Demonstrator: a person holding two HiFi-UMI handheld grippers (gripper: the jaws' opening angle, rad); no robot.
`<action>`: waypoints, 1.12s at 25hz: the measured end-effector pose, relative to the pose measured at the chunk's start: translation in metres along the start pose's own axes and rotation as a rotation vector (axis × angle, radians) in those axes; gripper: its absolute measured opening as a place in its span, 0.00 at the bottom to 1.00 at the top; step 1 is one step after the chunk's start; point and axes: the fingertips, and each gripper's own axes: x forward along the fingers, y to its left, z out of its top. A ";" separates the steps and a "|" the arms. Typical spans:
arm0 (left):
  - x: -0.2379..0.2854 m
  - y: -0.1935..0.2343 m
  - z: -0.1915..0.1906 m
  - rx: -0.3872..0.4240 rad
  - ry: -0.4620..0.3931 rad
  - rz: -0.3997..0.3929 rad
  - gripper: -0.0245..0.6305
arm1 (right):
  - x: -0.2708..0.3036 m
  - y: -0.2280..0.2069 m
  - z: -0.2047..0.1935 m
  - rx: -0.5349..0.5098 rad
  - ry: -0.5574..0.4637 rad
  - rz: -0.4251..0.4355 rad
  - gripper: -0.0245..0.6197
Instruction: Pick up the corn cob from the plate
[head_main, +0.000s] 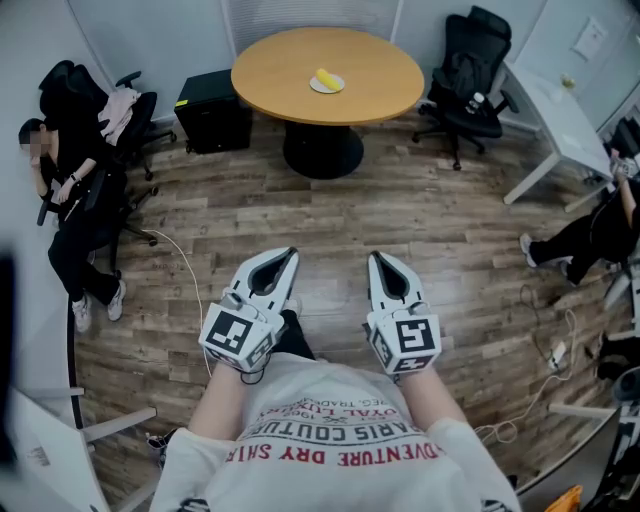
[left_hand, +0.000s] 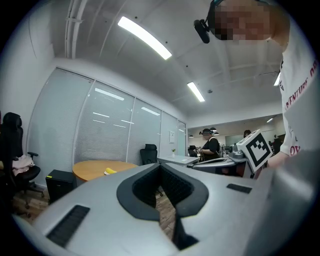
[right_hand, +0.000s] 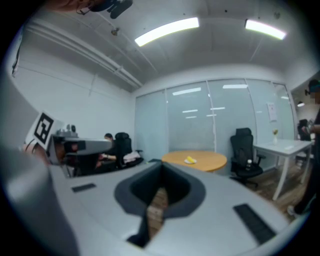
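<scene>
Left gripper: held low in front of the person's chest, pointing out over the wood floor. Its jaws are together at the tips, with only a thin slit behind them through which floor shows. Nothing is between them.

Right gripper: just beside the left one and roughly parallel to it. Its jaws are closed tip to tip and empty.

Corn cob: yellow, lying on a small white plate on the round wooden table. It is well ahead of both gripper tips, roughly on the line between them, and touches neither gripper.

In the left gripper view the cob sits beyond the jaws and to their left. In the right gripper view it lies beyond and slightly to the right.

Black office chair: right of the table, far ahead of the right gripper.
</scene>
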 end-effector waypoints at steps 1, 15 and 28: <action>0.005 0.004 0.001 0.001 -0.002 -0.006 0.09 | 0.006 -0.003 -0.001 -0.004 0.005 -0.014 0.08; 0.109 0.148 0.004 -0.027 -0.002 -0.074 0.09 | 0.171 -0.040 0.023 0.005 0.048 -0.080 0.08; 0.195 0.310 0.006 -0.040 0.029 -0.049 0.09 | 0.350 -0.058 0.046 0.006 0.072 -0.085 0.08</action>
